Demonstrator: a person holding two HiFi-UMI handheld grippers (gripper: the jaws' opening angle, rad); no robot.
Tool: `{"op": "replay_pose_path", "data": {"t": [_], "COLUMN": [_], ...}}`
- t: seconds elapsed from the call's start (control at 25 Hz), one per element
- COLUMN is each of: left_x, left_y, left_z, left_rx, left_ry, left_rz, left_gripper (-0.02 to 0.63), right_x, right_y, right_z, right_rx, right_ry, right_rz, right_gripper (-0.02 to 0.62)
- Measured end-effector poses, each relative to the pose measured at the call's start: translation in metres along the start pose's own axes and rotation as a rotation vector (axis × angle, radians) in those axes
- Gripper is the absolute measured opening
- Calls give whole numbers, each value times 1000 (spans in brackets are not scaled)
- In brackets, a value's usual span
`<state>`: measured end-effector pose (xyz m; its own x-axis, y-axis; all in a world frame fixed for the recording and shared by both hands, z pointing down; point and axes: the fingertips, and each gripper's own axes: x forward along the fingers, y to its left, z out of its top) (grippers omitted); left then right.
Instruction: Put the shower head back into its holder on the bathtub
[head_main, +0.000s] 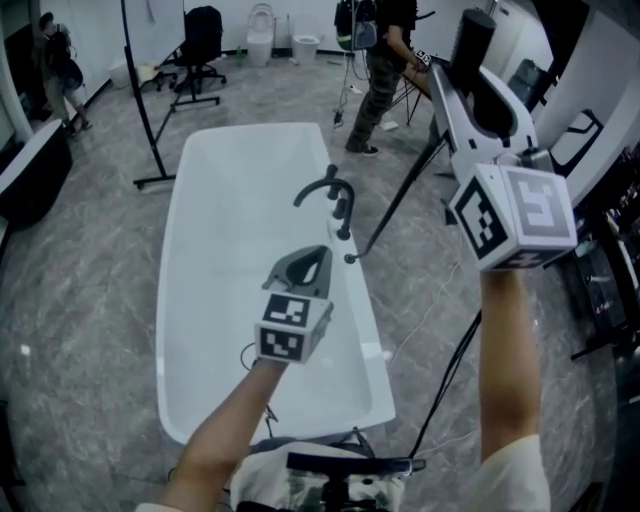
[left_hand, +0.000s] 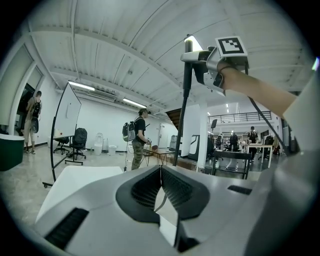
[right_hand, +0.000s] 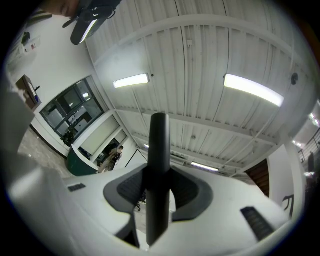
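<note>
The white bathtub (head_main: 220, 300) lies below me, with a dark faucet and holder fixture (head_main: 338, 200) on its right rim. My right gripper (head_main: 480, 85) is raised high at the right and tilted upward, shut on the dark shower head (head_main: 475, 40). The shower head's handle (right_hand: 159, 145) stands clamped between the right gripper's (right_hand: 159, 185) jaws against the ceiling. A thin hose (head_main: 400, 200) runs from it down to the tub rim. My left gripper (head_main: 305, 262) hovers over the tub near the fixture, shut and holding nothing. The left gripper (left_hand: 161, 172) looks toward the raised shower head (left_hand: 188, 50).
A person (head_main: 380, 70) stands beyond the tub's far right corner. A whiteboard stand (head_main: 150, 120) rises at the tub's far left, with an office chair (head_main: 200, 50) behind it. Dark equipment and tripod legs (head_main: 600, 290) crowd the right side.
</note>
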<state>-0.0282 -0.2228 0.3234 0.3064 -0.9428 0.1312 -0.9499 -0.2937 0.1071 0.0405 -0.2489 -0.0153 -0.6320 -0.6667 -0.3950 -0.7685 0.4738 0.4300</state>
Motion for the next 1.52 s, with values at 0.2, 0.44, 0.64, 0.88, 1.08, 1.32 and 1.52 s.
{"op": "replay_pose_path", "data": {"t": [0.2,0.44,0.64,0.88,1.08,1.32,1.52], "left_x": [6,16,19,24,32,39,49], "left_y": [7,17,22,31,31,28,31], "left_z": [0,9,14,16,10,4,-6], "left_rx": [43,62,54,51,52,57,48], "left_ry": [13,12,13,16,27,41,58], "left_rz": [5,7,5,15,14,6,6], "left_gripper": [15,15,15,15,15,15,15], "right_x": [-2,7,25,37,41,51,45], "right_y": [5,0,-8,-11,-2,-4,-29], "right_z": [-25,-45,-25,-23,-53,-70,-74], "right_rx": [-9,15,-3,-4,8,-10,30], "right_ry": [34,51,25,17,51,74,32], "right_rz": [0,-5,0,-7,6,12,-74], "right_gripper": [143,143,143,143,143,143,143]}}
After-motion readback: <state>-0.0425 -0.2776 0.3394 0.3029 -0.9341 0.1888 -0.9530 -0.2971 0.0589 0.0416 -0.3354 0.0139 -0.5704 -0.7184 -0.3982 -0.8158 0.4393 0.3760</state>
